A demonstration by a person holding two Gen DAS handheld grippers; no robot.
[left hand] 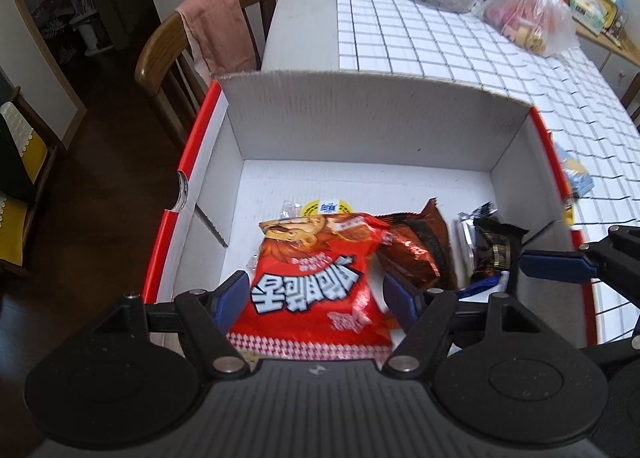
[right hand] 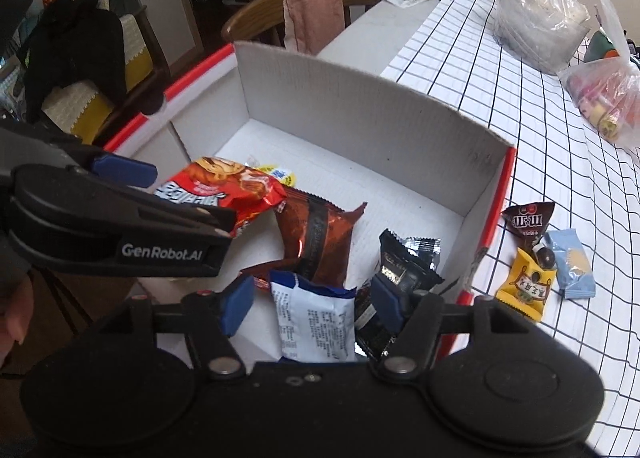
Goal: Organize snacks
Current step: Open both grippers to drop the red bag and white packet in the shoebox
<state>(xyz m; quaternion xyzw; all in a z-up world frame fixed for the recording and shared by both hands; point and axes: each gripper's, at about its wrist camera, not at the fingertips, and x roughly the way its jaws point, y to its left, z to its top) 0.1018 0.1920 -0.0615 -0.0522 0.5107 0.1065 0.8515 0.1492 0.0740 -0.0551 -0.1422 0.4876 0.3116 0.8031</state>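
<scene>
Red-edged and lined in white cardboard, the box fills the centre of both wrist views, with several snacks already on its floor. At lower centre of the left wrist view, the left gripper stands fairly wide, its blue pads flanking the red snack bag; whether they press on the bag cannot be told, though gaps seem to show on both sides. At lower centre of the right wrist view, the right gripper straddles the white-and-blue packet, its pads apart and apparently clear of the wrapper, suggesting a release into the box. Beside these lie a brown wrapper and a black packet. Four small sweets remain on the checked tablecloth at right of that view, just outside the box: a brown M&M's pouch, a yellow packet, a pale blue packet and a dark round sweet among them. To finish each drop cleanly, both tools would best lift straight up with pads clear of the wrappers, avoiding dragging a bag out, before the right one reaches for the loose sweets.
</scene>
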